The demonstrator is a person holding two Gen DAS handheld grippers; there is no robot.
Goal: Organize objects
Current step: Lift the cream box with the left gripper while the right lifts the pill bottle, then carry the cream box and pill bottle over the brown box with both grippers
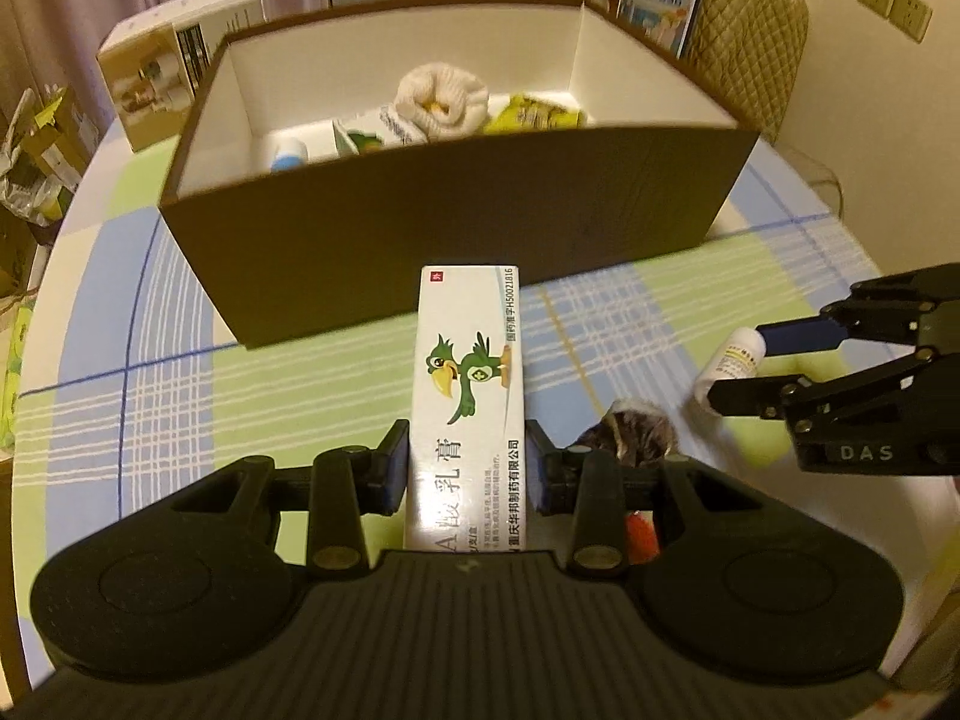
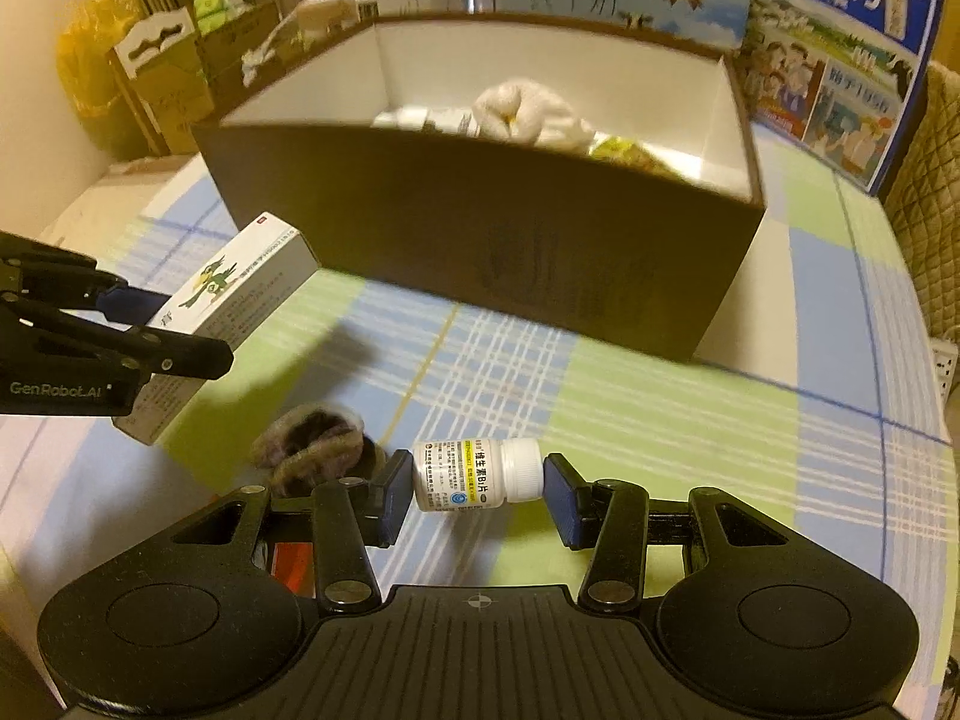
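Tongs (image 1: 467, 468) (image 2: 478, 495) on carton (image 1: 468, 378), bottle (image 2: 474, 474)

An open box (image 1: 456, 228) stands on the tabletop (image 1: 690, 312), with a rolled cloth (image 1: 441, 99), a packet (image 1: 534, 114) and small cartons inside. Before it, the left gripper (image 1: 468, 462) grips a carton (image 1: 468, 384); to its right the right gripper (image 2: 478, 489) grips a bottle (image 2: 474, 474) lying sideways. A furry item (image 2: 312, 444) lies between them. Milk cartons (image 2: 840, 60) stand behind the box.
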